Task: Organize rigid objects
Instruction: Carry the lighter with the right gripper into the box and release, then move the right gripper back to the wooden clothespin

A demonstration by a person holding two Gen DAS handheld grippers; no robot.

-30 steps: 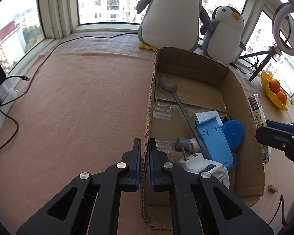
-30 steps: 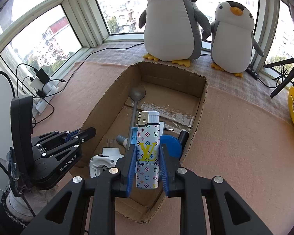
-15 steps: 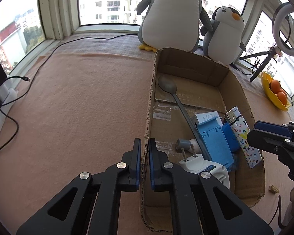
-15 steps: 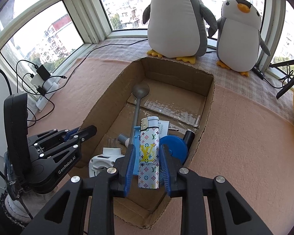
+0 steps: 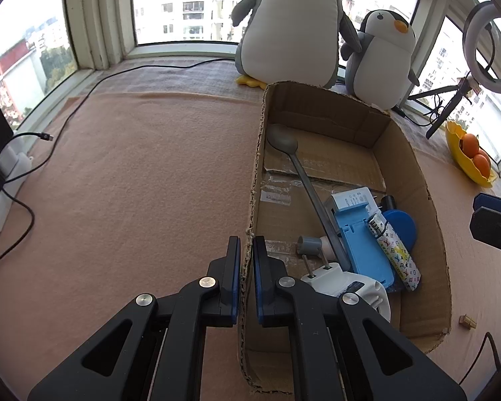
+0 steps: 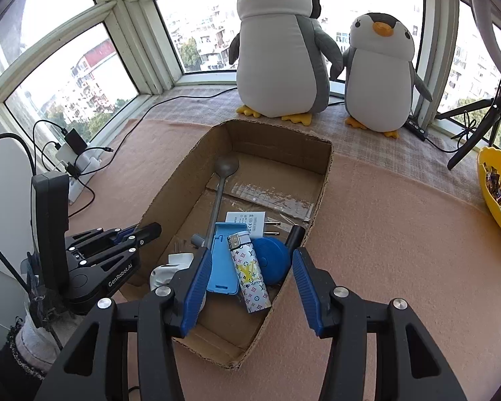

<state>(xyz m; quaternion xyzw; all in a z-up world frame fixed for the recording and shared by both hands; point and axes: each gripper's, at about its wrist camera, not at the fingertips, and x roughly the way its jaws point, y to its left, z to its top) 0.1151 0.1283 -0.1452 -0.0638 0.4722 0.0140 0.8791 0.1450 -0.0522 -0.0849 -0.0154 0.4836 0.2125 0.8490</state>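
An open cardboard box [image 5: 414, 173] [image 6: 180, 180] lies on the peach cloth. Inside it lie a patterned white lighter [image 5: 395, 254] [image 6: 250, 274], a blue stand [image 5: 364, 244] [image 6: 222, 260], a blue disc [image 6: 274, 260], a grey spoon [image 5: 284, 140] [image 6: 227, 165], a white charger [image 6: 247, 222] and a white plug [image 5: 344, 280]. My left gripper [image 5: 246, 267] is shut on the box's left wall near its front corner; it also shows in the right wrist view [image 6: 147, 230]. My right gripper [image 6: 250, 274] is open above the lighter and holds nothing.
Two plush penguins [image 6: 280, 53] [image 6: 380, 73] stand behind the box by the windows. A yellow bowl with oranges [image 5: 471, 157] sits at the right. A power strip with cables [image 5: 3, 180] lies at the left edge. A small wooden piece [image 5: 467, 321] lies right of the box.
My right gripper carried the lighter over the box, opened and let it go. The lighter now lies in the box beside the blue stand. The left gripper has not moved.
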